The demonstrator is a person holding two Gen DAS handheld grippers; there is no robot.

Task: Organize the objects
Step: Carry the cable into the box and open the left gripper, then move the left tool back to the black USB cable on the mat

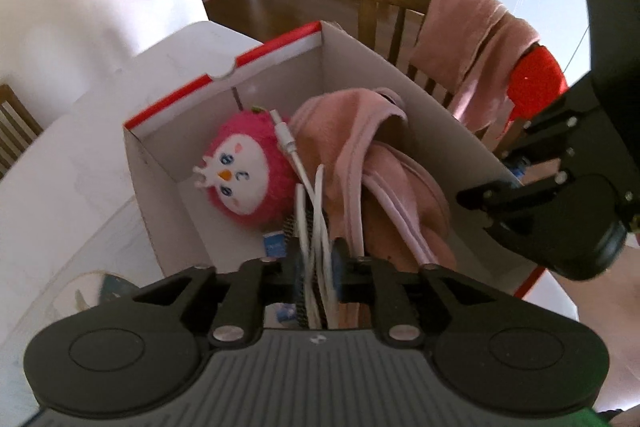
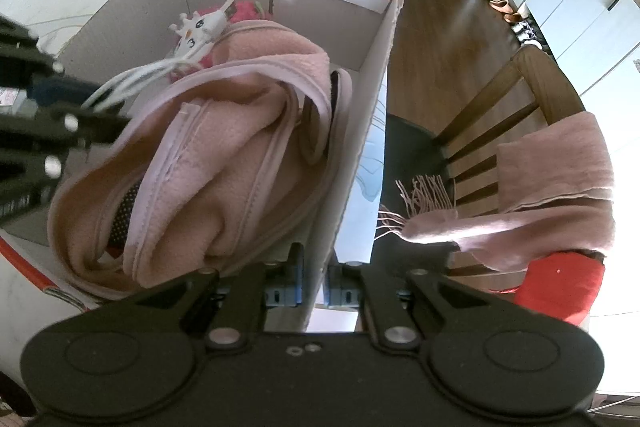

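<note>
Left gripper (image 1: 316, 263): jaws slightly parted, white cable (image 1: 316, 211) between them, above the box (image 1: 224, 75)
Right gripper (image 2: 314, 283): pinching the box wall; pink garment (image 2: 208, 163) just left
Plush toy (image 1: 240, 175): ahead of the left gripper, in box

White cardboard box (image 1: 352, 67) with red rim, open, on my table. Inside: pink fluffy penguin plush (image 1: 240, 175) at the far end, crumpled pink fleece garment (image 2: 224, 163) filling the rest, white cable (image 1: 316, 211) bundle draped over both.
</note>
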